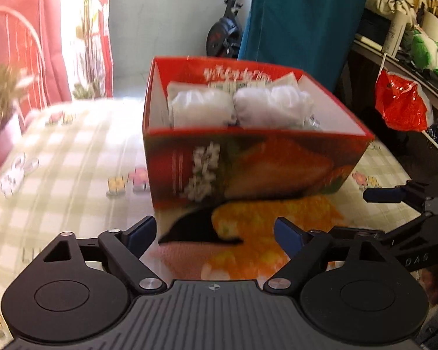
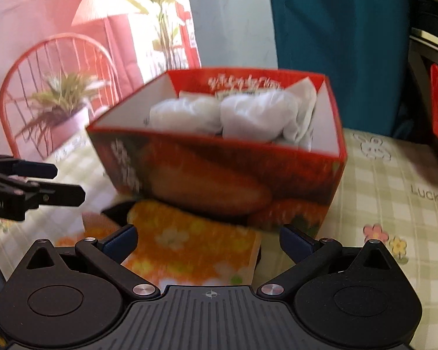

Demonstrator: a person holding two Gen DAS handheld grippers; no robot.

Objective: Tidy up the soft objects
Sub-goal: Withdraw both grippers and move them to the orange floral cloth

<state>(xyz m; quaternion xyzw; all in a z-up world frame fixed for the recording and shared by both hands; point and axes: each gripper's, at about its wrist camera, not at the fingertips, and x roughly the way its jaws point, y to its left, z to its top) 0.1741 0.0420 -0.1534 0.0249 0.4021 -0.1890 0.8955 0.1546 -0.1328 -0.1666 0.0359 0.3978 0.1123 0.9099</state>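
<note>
A red box (image 1: 257, 163) is sitting on the checked bed (image 1: 58, 157), two white rolled bundles (image 1: 201, 109) lying side by side inside it. An orange flowered cloth (image 2: 189, 248) is spreading out before the box, between both tongs, left (image 1: 214, 230) and right (image 2: 208, 237), each gaping wide and gripping nothing.

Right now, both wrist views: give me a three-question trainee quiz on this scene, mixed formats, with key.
1. True or false: the red box is empty.
2. How many white bundles lie in it? A) none B) two C) five
3. What lies just in front of the box, under the left gripper and right gripper?

Key: 1 false. 2 B. 3 an orange flowered cloth on the checked tablecloth; both grippers open, empty.
</note>
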